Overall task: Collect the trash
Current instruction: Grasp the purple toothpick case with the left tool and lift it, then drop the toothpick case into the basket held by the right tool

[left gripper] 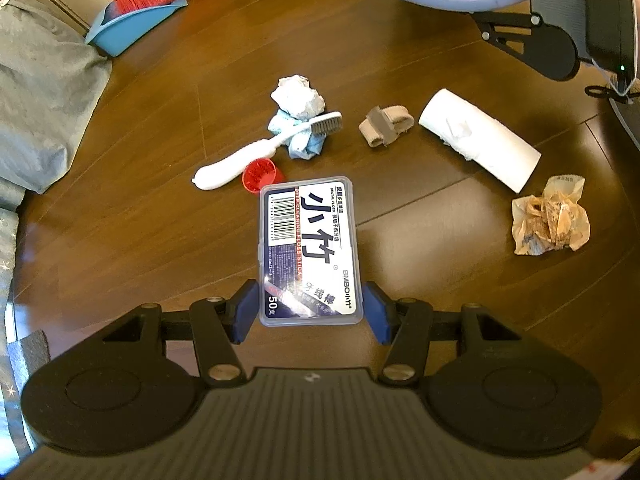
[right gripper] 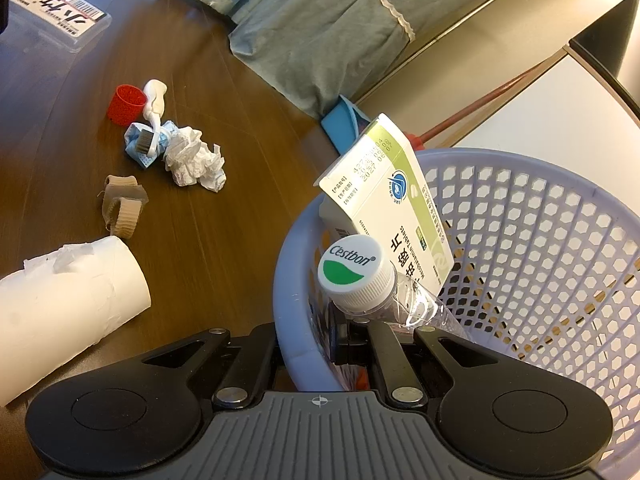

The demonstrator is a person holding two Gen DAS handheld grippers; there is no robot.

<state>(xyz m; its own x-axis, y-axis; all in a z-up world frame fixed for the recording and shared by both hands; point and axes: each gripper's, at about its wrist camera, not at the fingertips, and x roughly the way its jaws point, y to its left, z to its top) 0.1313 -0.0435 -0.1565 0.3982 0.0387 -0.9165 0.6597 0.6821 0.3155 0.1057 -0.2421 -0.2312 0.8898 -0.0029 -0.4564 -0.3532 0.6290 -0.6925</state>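
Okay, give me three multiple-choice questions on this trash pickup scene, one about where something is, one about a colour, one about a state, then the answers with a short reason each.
1. Where does the head of the white toothbrush rest?
A. On the blue crumpled wad
B. Inside the basket
C. On the paper roll

2. What colour is the small cap beside the toothbrush handle?
A. Green
B. Red
C. Yellow

3. What is the left claw doing?
A. Hanging open with nothing between its pads
B. Clamping the floss-pick box
C. Clamping the brown wrapper

Answers:
1 A, the bristle end lies across the blue wad, below the white crumpled paper.
2 B, the cap shows bright red in both views.
3 B, the blue pads press on both sides of the box's near end.
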